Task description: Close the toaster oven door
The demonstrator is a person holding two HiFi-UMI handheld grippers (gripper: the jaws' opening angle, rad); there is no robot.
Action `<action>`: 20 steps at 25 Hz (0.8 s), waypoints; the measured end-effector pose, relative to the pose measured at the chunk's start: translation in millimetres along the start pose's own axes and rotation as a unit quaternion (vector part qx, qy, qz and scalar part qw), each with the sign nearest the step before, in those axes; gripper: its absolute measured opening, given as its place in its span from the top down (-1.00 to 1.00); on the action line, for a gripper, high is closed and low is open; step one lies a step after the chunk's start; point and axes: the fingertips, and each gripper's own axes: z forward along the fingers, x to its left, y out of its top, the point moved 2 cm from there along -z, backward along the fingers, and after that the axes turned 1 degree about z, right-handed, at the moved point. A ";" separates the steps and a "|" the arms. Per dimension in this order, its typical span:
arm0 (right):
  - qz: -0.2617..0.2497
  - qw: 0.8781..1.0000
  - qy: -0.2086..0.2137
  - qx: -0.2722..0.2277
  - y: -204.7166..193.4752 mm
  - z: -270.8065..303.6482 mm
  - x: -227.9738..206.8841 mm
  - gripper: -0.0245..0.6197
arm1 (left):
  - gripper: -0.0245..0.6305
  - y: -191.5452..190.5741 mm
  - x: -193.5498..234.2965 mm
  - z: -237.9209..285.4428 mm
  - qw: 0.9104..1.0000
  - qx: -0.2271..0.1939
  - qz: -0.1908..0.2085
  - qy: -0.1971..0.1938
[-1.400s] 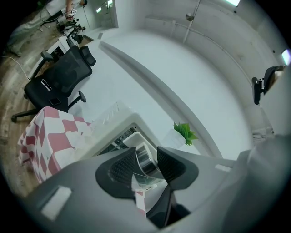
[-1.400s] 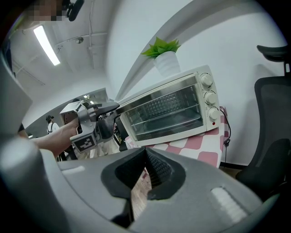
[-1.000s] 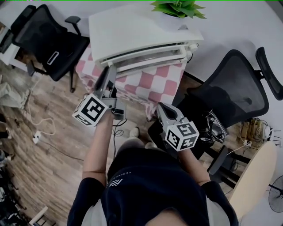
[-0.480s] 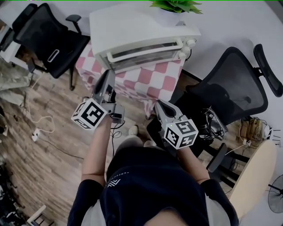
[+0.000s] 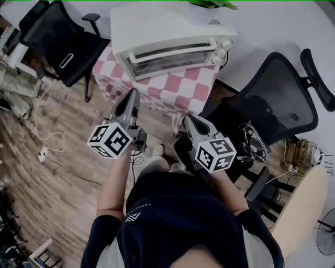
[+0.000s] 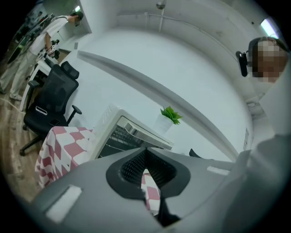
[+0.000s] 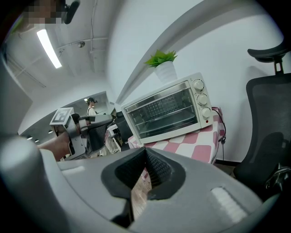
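Observation:
The white toaster oven [image 5: 172, 49] stands on a table with a red-and-white checked cloth [image 5: 178, 89], and its glass door [image 5: 170, 54] lies flat against the front. My left gripper [image 5: 134, 95] hangs in the air short of the table's near edge and points at the oven. Its jaws have just been closing and now meet with nothing between them [image 6: 145, 152]. My right gripper [image 5: 189, 119] hovers beside it, further from the oven, also shut and empty [image 7: 145, 152]. The right gripper view shows the oven [image 7: 163, 111] with its three knobs [image 7: 200, 98].
A potted green plant [image 5: 209, 4] sits behind the oven. One black office chair [image 5: 277, 104] stands right of the table and another [image 5: 57, 36] at the upper left. A white cable [image 5: 47, 152] lies on the wooden floor. A black cord [image 7: 222, 129] hangs off the table's right side.
The oven door, ajar a second ago, now sits shut against the oven. My left gripper has drawn back from the oven and its jaws have come together. The right gripper has barely moved.

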 end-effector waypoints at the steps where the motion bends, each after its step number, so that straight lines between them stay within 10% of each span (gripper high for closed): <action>1: 0.000 1.000 0.000 -0.001 -0.6 -1.4 0.6 0.91 | 0.93 -3.8 -1.4 -2.4 1.000 0.004 0.016 0.000; 20: -0.003 1.000 -0.004 -0.009 -7.5 -22.0 9.2 0.91 | 0.93 -58.0 -21.4 -48.3 0.976 0.104 0.189 0.026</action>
